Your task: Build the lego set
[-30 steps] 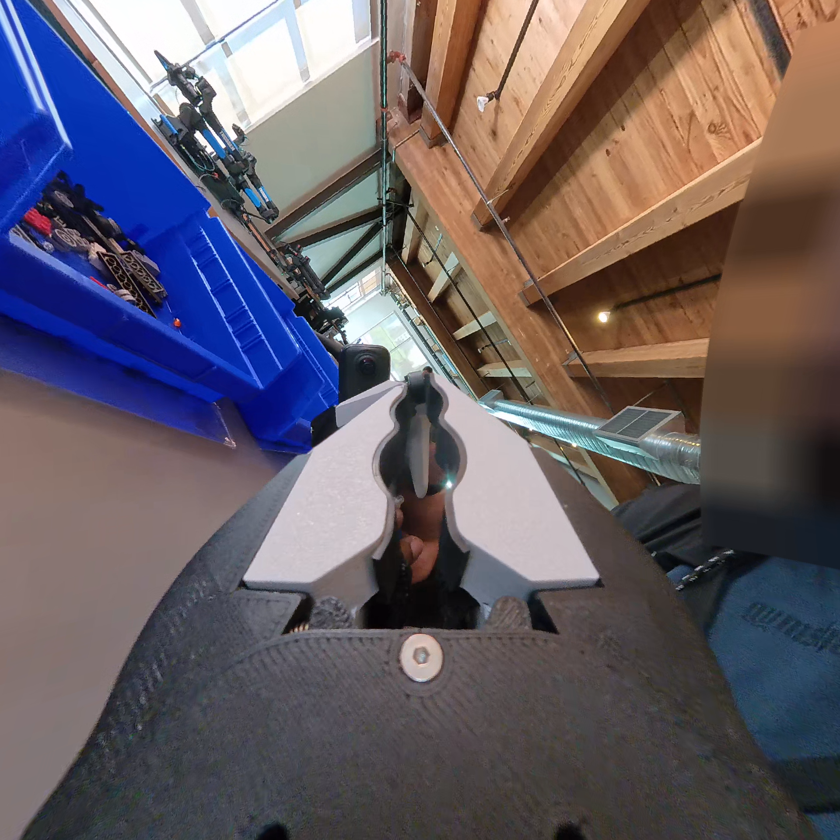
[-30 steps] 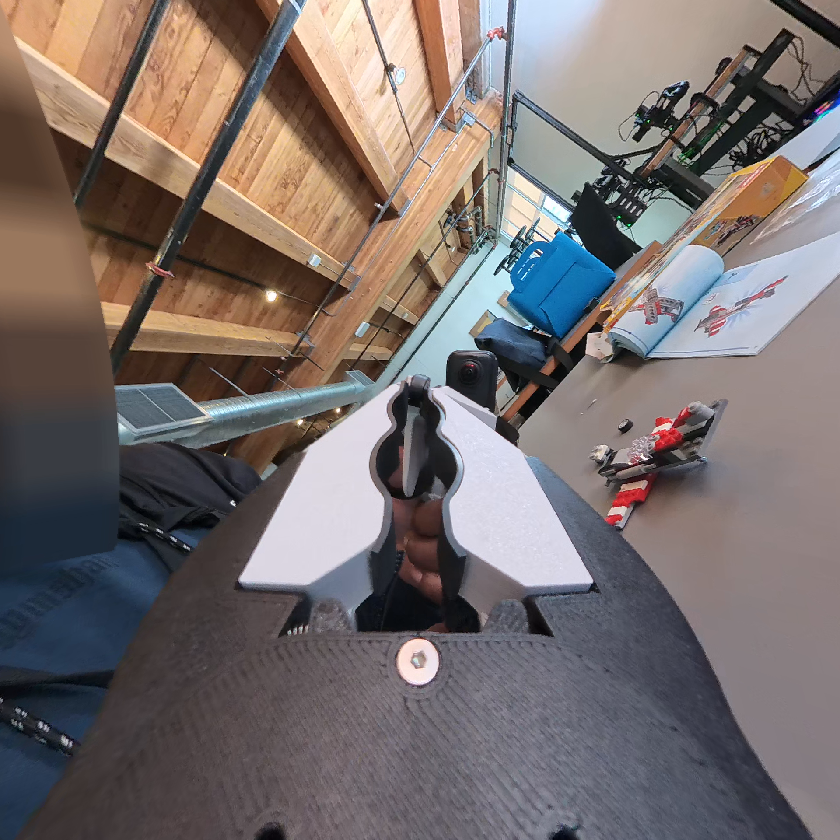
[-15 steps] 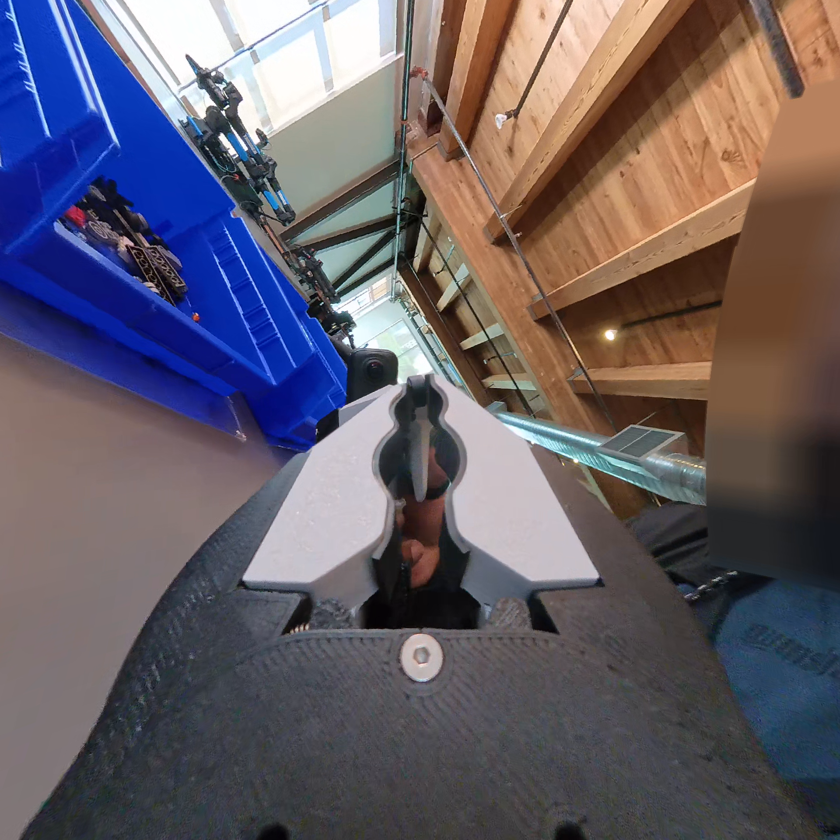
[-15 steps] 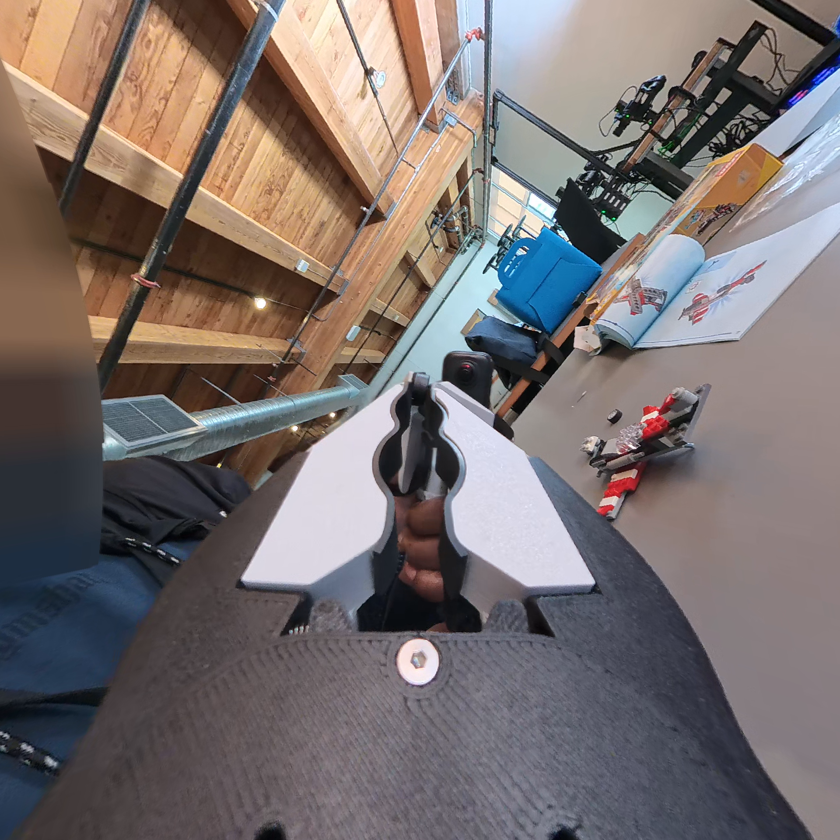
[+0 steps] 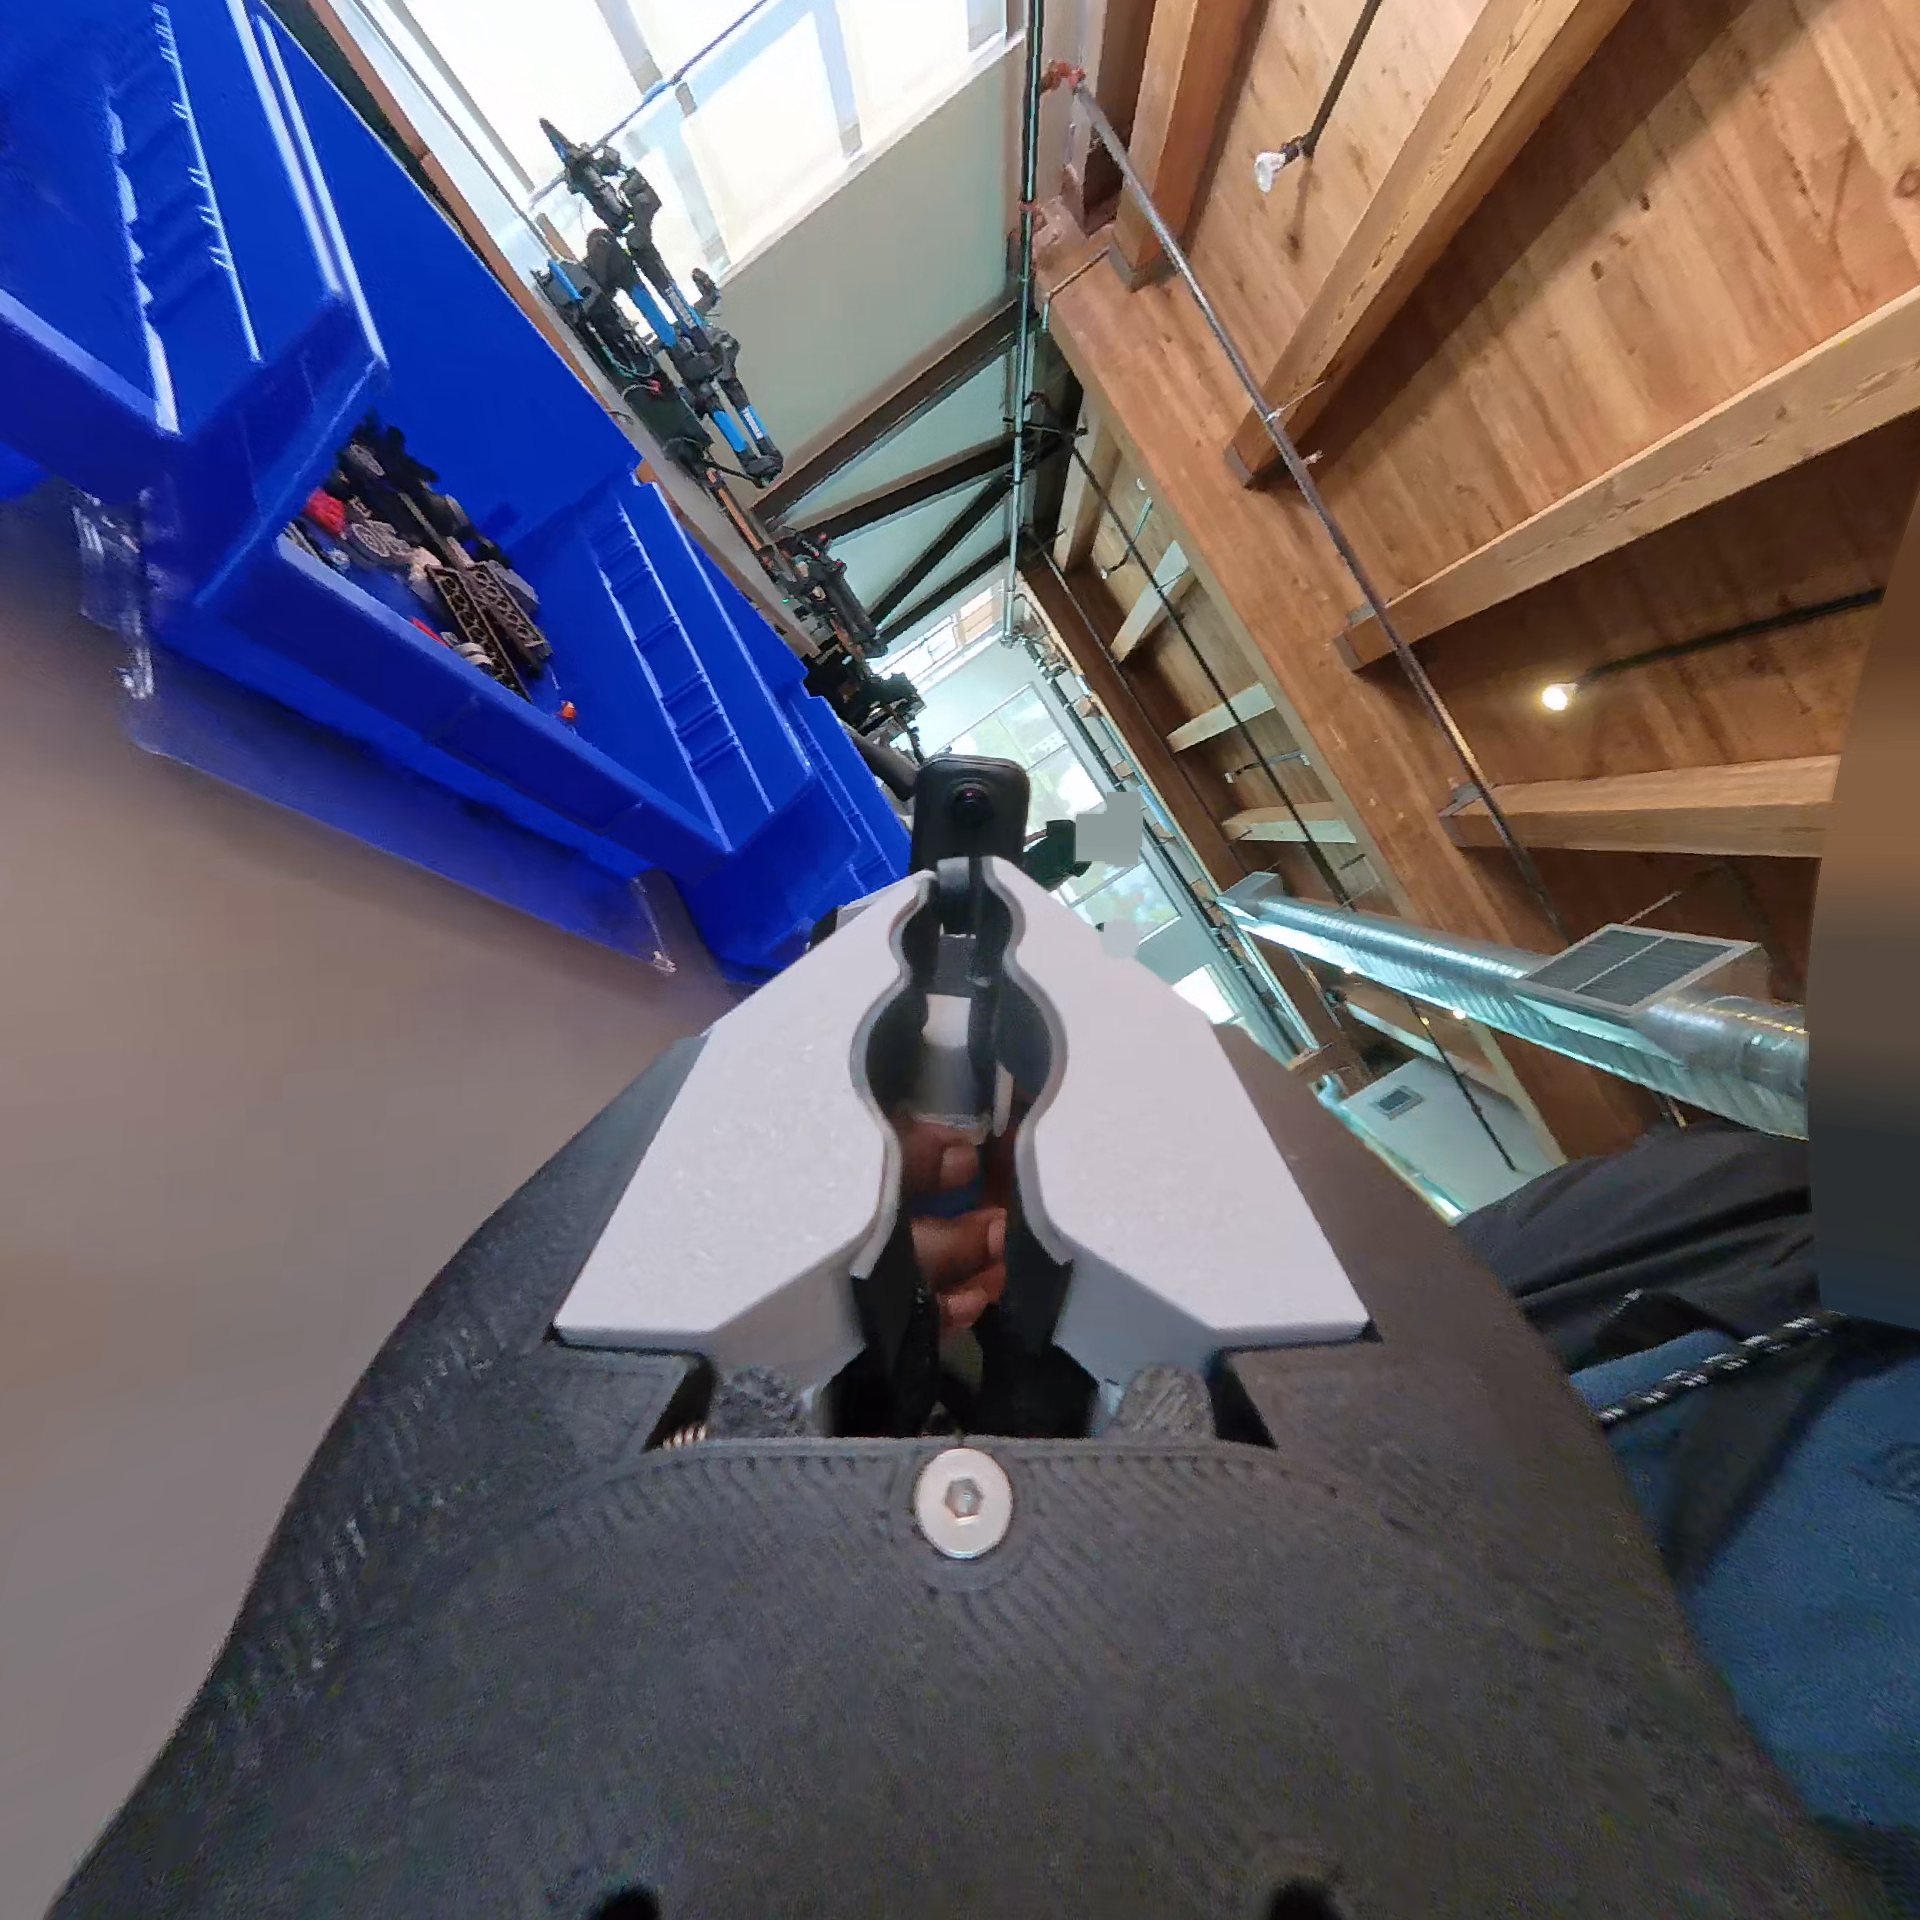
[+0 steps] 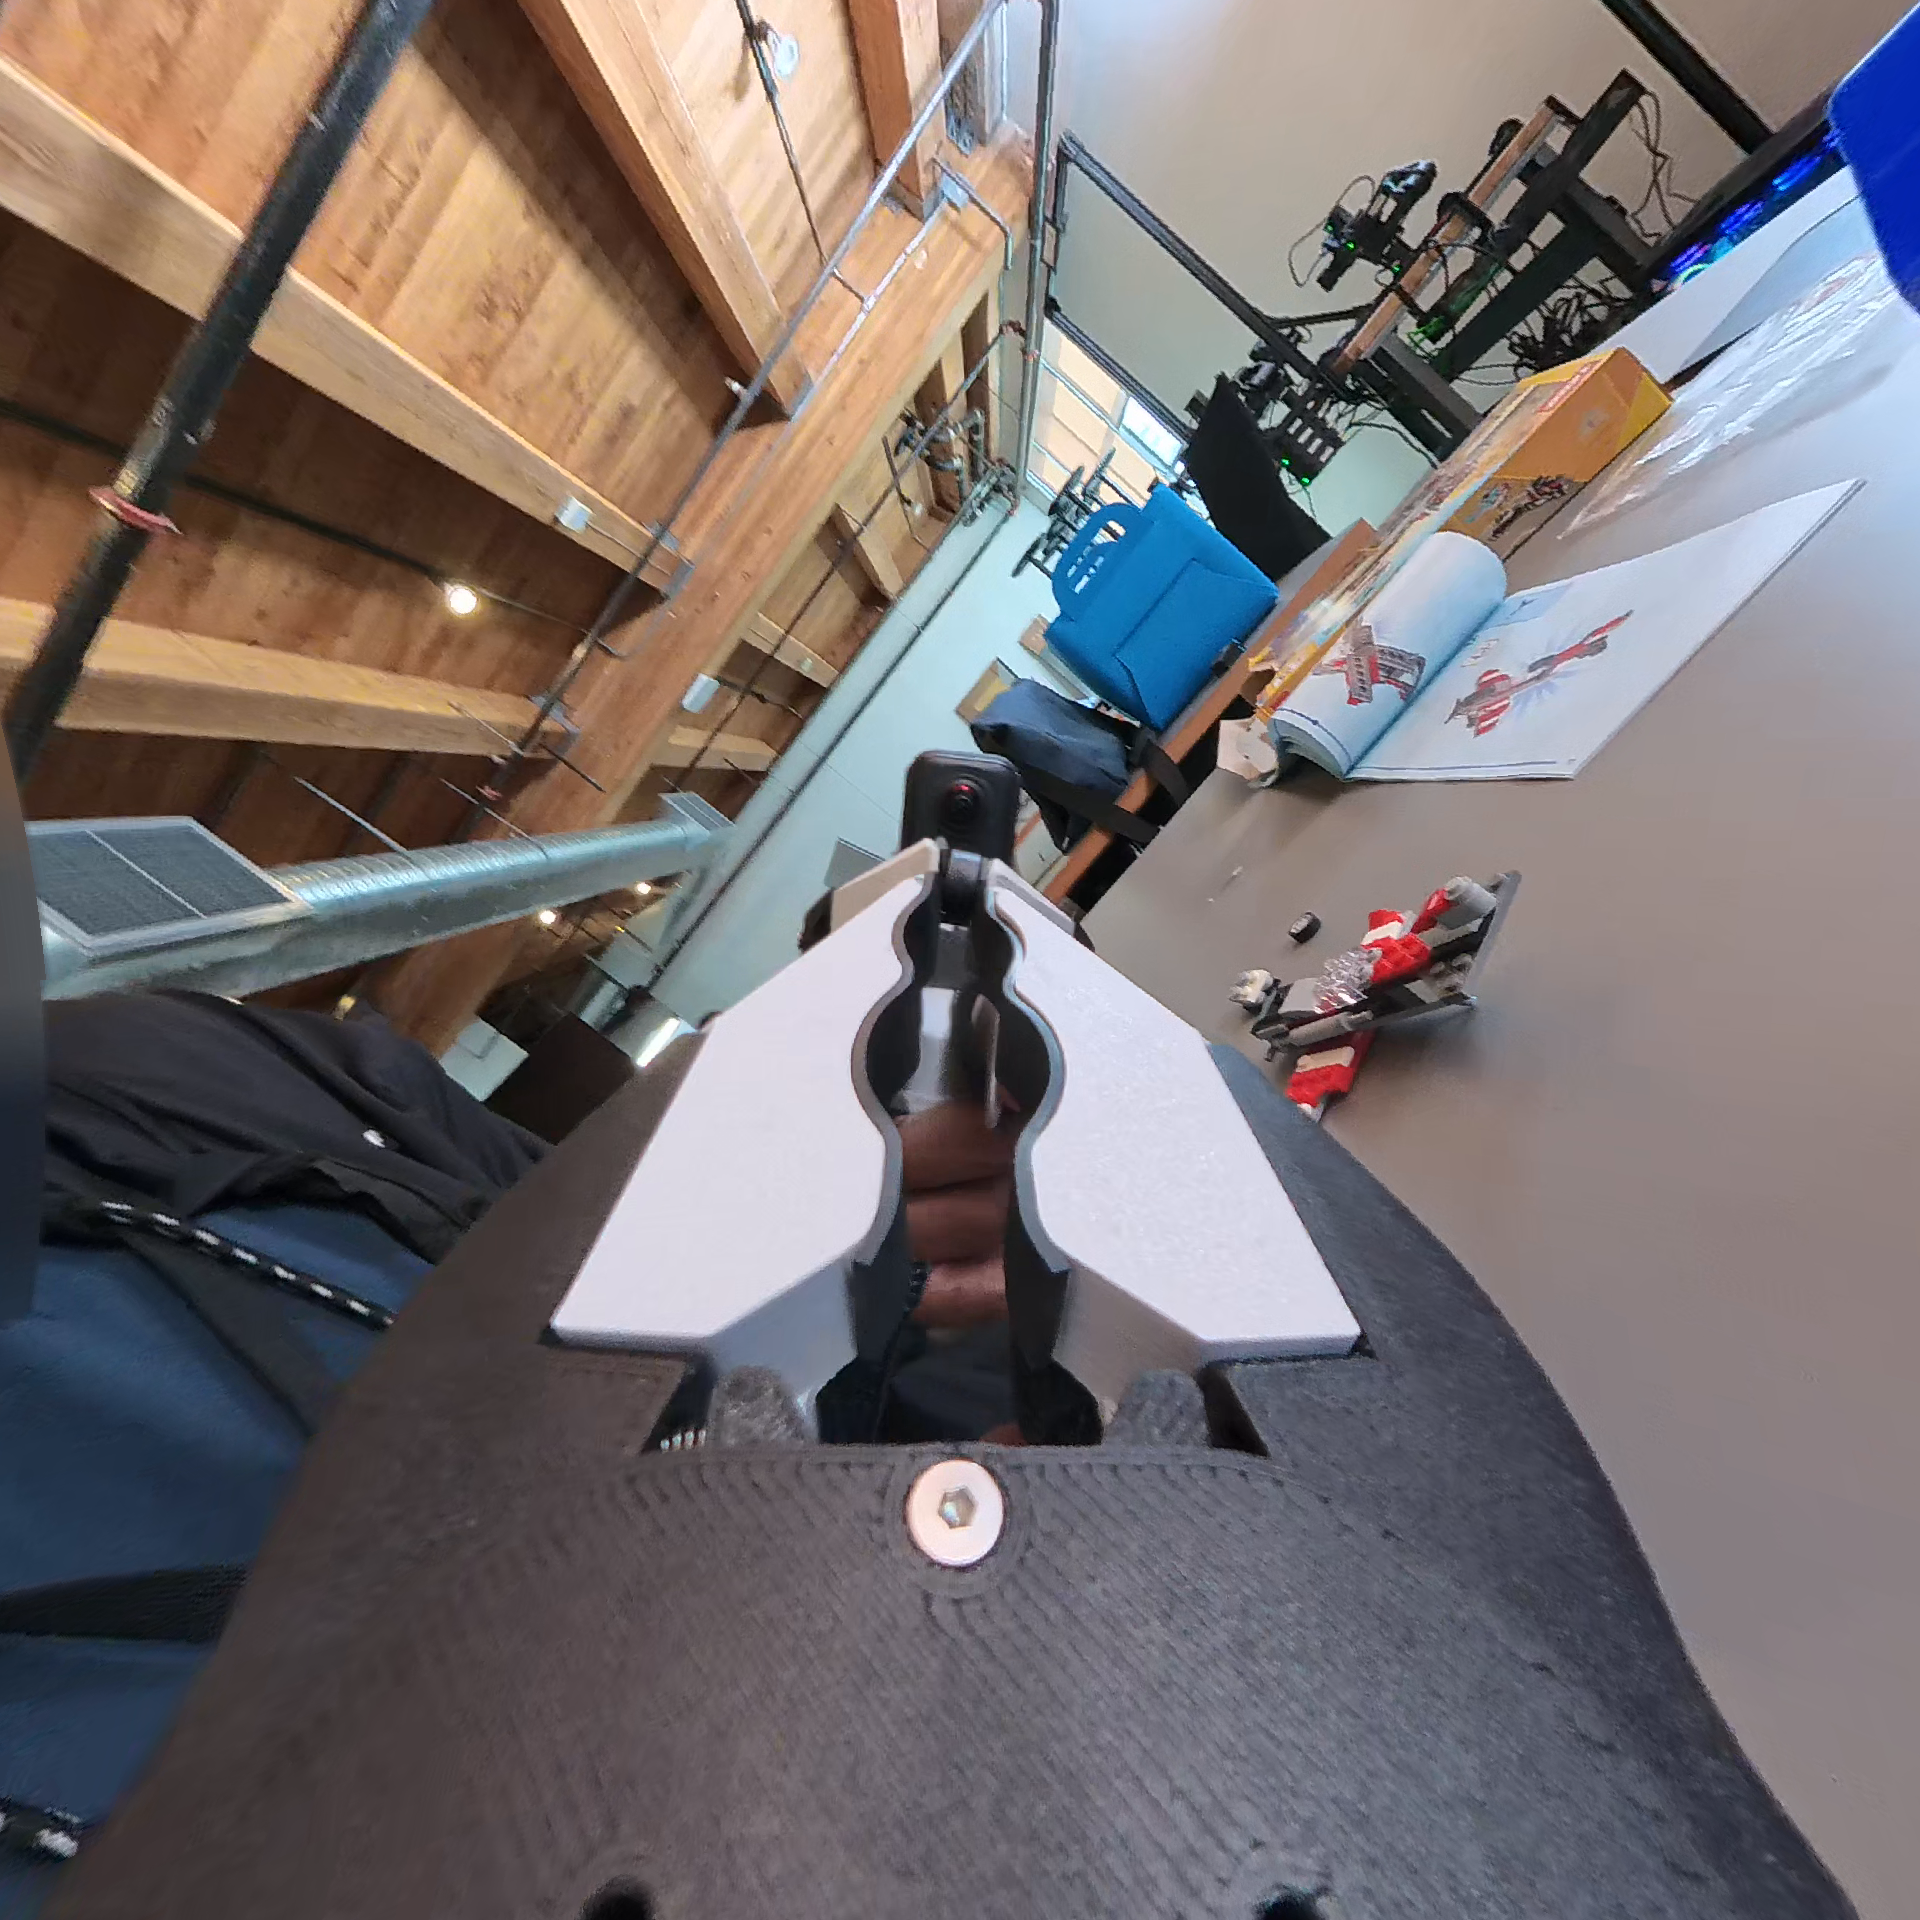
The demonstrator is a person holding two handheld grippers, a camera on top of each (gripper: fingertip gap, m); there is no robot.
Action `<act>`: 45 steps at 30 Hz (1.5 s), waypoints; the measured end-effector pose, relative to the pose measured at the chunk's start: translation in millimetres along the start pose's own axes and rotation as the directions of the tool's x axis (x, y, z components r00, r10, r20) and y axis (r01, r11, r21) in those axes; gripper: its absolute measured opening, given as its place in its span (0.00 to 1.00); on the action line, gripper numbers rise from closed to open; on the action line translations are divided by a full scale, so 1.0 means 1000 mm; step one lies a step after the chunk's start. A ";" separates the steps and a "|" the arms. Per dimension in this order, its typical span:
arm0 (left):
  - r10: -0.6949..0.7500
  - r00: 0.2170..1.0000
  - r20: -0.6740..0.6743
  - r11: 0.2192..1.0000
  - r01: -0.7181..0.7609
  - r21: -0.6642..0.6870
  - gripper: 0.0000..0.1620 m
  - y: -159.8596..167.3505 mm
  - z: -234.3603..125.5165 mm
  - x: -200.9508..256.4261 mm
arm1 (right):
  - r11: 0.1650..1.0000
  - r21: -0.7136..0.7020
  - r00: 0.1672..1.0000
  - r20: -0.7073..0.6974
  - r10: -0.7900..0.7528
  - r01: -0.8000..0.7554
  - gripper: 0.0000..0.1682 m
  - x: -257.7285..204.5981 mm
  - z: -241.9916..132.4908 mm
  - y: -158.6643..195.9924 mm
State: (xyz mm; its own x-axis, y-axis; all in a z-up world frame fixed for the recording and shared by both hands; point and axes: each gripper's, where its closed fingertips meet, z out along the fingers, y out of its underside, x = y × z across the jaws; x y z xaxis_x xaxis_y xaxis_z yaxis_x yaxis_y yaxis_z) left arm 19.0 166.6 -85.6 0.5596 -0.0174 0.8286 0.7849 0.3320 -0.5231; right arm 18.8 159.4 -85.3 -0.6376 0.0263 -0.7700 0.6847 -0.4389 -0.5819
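Red-and-grey lego model (image 6: pixel 1371 982) lies on the table (image 6: pixel 1662 1195), well apart from both grippers. I'd level the right gripper (image 6: pixel 961 904) toward it first (fingers pressed together, apparently empty; left gripper (image 5: pixel 961 904) likewise).

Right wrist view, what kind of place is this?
Probably a robotics lab or workshop: racks of wired equipment behind the grey table, exposed timber ceiling with metal duct, and a part-built lego model.

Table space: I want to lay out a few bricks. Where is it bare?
Bare table lies nearer the camera than the model, and between the model and the booklet. In the left wrist view, the table in front of the blue bins is free. Crowded: behind the booklet, by the box.
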 end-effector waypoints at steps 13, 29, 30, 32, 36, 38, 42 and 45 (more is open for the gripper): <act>0.144 0.942 0.304 0.981 -0.096 -0.169 0.03 0.007 -0.017 -0.027 | 0.742 -0.279 0.717 -0.204 -0.666 0.610 0.16 0.015 0.006 0.012; 0.247 0.890 0.384 0.949 -0.141 -0.284 0.04 0.016 -0.024 -0.030 | 0.522 -0.470 0.497 -0.187 -0.847 0.712 0.09 0.030 0.014 0.032; 0.242 0.898 0.368 0.949 -0.140 -0.282 0.05 0.016 -0.026 -0.028 | 0.536 -0.459 0.511 -0.189 -0.838 0.709 0.09 0.029 0.014 0.032; 0.263 0.893 0.366 0.949 -0.171 -0.265 0.12 0.007 -0.041 -0.026 | 0.559 -0.447 0.529 -0.203 -0.824 0.699 0.09 0.029 0.013 0.029; 0.528 0.654 0.542 0.848 -0.369 -0.381 0.22 -0.037 -0.127 -0.061 | 0.594 -0.424 0.562 -0.213 -0.799 0.684 0.08 0.028 0.010 0.025; 0.638 0.520 0.568 0.769 -0.399 -0.499 0.23 -0.050 -0.173 -0.082 | 0.622 -0.400 0.592 -0.212 -0.777 0.673 0.08 0.026 0.010 0.025; 0.755 0.440 0.485 0.642 -0.350 -0.682 0.27 -0.046 -0.211 -0.113 | 0.646 -0.384 0.627 -0.193 -0.755 0.660 0.08 0.024 0.016 0.029; 0.845 0.388 0.367 0.502 -0.343 -0.794 0.27 -0.037 -0.217 -0.131 | 0.641 -0.389 0.626 -0.184 -0.758 0.662 0.08 0.023 0.019 0.030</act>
State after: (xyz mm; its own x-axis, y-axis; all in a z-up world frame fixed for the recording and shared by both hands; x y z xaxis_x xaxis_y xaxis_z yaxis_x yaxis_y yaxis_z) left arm -25.8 -48.1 -218.0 0.7829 0.6204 -0.0472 0.4139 -0.5759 -0.7050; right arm 17.8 129.4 -115.7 -0.8531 0.5140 -0.0892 0.1544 0.0856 -0.9843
